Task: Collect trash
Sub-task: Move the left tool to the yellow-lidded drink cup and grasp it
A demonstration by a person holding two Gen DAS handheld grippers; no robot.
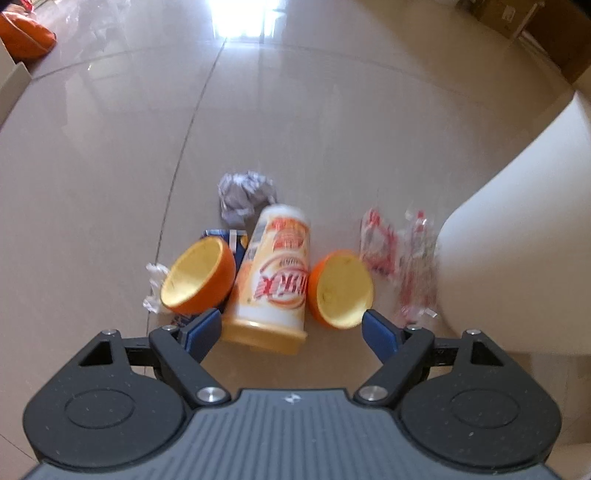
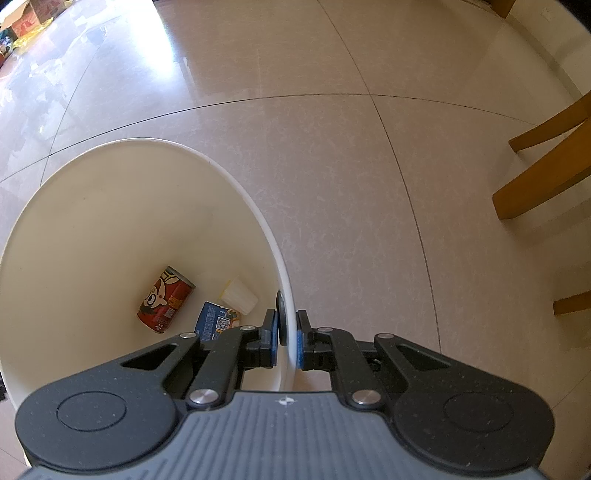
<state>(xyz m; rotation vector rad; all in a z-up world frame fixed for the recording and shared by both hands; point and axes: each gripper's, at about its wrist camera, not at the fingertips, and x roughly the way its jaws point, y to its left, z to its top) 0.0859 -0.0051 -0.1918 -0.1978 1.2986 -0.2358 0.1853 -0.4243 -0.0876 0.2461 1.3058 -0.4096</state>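
Note:
Trash lies on the tiled floor in the left wrist view: an orange-and-white drink cup (image 1: 271, 280) on its side, two orange peel halves (image 1: 199, 281) (image 1: 341, 290), a crumpled paper ball (image 1: 243, 197), a blue carton (image 1: 236, 240) and clear red-printed wrappers (image 1: 399, 258). My left gripper (image 1: 291, 332) hangs open just above the cup's near end, touching nothing. My right gripper (image 2: 287, 341) is shut on the rim of the white bin (image 2: 236, 184). Inside the bin lie a red can (image 2: 164, 301), a blue carton (image 2: 214, 319) and a small white cup (image 2: 238, 295).
The white bin's outer wall (image 1: 517, 229) stands right of the trash pile. Wooden chair legs (image 2: 539, 177) rise at the right in the right wrist view. An orange cushion (image 1: 26, 35) and cardboard boxes (image 2: 33, 11) lie far off.

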